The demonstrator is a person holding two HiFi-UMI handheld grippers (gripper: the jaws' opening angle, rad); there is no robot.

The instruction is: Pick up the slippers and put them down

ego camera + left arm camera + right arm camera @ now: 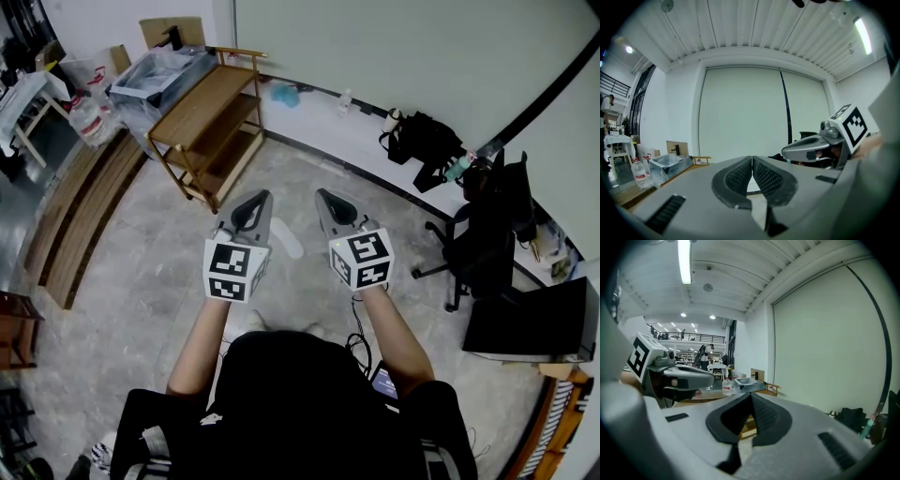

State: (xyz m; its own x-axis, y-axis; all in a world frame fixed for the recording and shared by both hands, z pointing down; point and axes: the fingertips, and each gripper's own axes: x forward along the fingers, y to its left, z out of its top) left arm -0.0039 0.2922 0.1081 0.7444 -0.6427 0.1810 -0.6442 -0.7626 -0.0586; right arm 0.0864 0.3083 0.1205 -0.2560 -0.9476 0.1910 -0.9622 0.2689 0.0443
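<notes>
Both hand-held tools are being carried side by side in front of the person's chest, pointing towards the wooden shelf rack (208, 120) and only slightly downward. The left gripper (261, 199) is showing its jaws pressed together at the tips, with nothing between the ribbed pads in the left gripper view (752, 160). The right gripper (323, 197) is reading the same in its own view (751, 396): closed and carrying nothing. A pale, elongated shape is lying on the grey floor (141, 281) on the person's side of the rack, between the two tools as the head view shows them. By its outline I am taking it for a slipper (289, 240), though the left tool is covering part of it and no second slipper is showing with any certainty. Judged from the level, parked posture and the shut jaws, neither hand is working on anything; the tools are hanging well above the floor, not down at the footwear. This arrangement is fitting two stages equally: a slipper waiting to be lifted, or one already set down and released. A clear plastic bin (161, 73) is sitting on top of the rack.
</notes>
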